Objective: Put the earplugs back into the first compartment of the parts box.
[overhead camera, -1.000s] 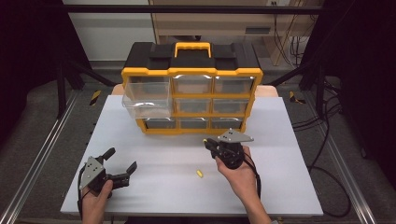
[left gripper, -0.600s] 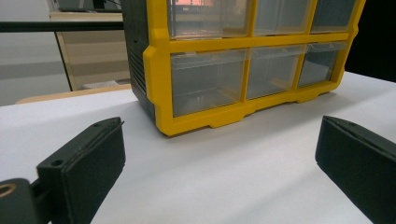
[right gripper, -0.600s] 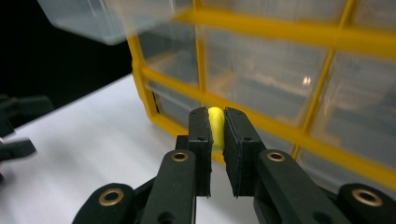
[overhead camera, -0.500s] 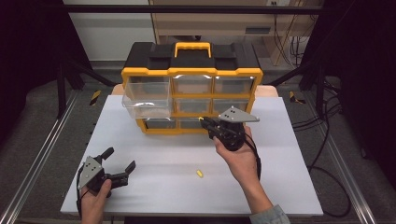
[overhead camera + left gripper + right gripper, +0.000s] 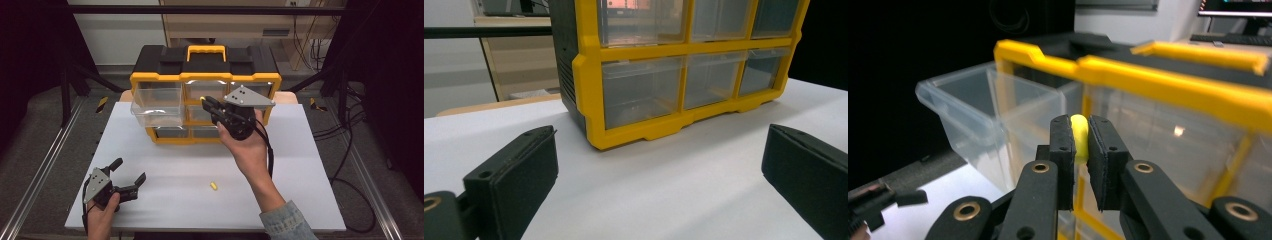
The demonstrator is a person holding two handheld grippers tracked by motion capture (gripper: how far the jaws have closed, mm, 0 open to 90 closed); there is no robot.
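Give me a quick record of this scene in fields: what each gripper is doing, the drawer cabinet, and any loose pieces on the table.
right gripper: shut on a small yellow piece, held up in front of the cabinet
left gripper: open, holds nothing, low over the table's near left part
cabinet: yellow and black, clear drawers, carry handle on top
open drawer: top left, pulled out, looks empty
loose piece: another small yellow piece lying on the white table, apart from both grippers

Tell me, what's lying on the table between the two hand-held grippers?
In the high view, one small yellow piece lies on the white table between the left gripper and the right gripper.
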